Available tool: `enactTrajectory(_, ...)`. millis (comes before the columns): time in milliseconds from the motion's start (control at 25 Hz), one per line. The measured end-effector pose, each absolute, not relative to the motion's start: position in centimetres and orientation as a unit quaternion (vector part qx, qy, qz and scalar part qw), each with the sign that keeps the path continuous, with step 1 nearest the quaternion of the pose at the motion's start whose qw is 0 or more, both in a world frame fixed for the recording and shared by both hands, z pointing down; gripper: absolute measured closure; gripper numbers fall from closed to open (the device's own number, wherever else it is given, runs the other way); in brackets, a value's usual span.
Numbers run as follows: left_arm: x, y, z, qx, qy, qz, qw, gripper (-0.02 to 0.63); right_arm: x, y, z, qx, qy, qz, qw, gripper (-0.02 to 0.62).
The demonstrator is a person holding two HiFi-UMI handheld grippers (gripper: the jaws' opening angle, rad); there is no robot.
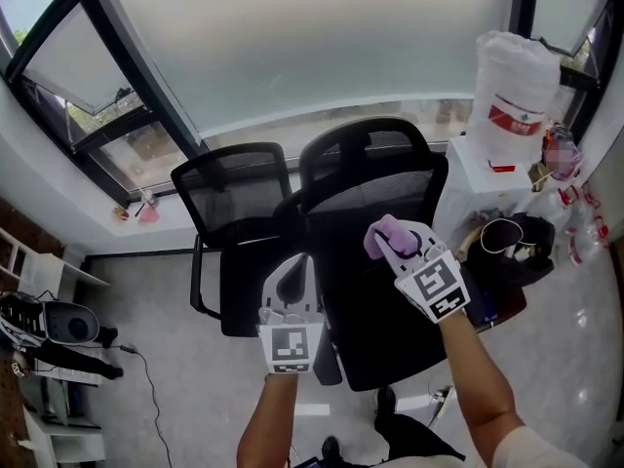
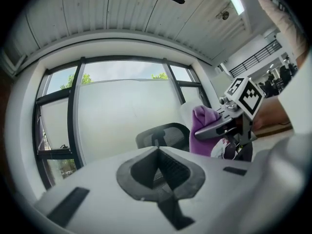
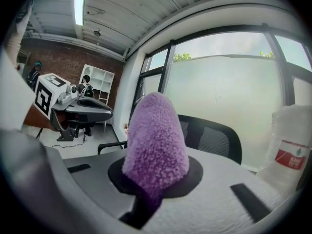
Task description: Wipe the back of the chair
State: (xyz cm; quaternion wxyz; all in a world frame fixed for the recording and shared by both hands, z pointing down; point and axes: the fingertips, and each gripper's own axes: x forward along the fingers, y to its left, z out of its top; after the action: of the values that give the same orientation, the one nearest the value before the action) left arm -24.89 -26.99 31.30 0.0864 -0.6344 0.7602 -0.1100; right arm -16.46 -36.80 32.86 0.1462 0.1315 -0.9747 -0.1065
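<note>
Purple cloth [image 3: 156, 140] clamped in right gripper [image 1: 400, 245], frame centre-right, the nearer arm; chair back [image 1: 351, 169] just up-frame of it, long axis left-right; left gripper [image 1: 291, 295] closed, empty, lower centre.

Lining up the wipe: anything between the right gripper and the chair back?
Only the purple cloth held by the right gripper; past it, bare air to the chair back, as the right gripper view shows.
</note>
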Motion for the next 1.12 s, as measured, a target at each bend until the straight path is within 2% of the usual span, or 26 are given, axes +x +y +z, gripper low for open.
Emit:
enactTrajectory(680, -32.7, -31.0, 44.4, -0.609, 0.778, -0.14, 0.064, 0.6, -30.3, -41.5, 49.0, 0.05, -0.965, -0.182, 0.18, 0.563)
enactTrajectory(1120, -33.7, -31.7, 48.4, -0.598, 0.789, -0.14, 0.025, 0.6, -35.8, -40.7, 53.4, 0.039, -0.951, -0.231, 0.2, 0.561)
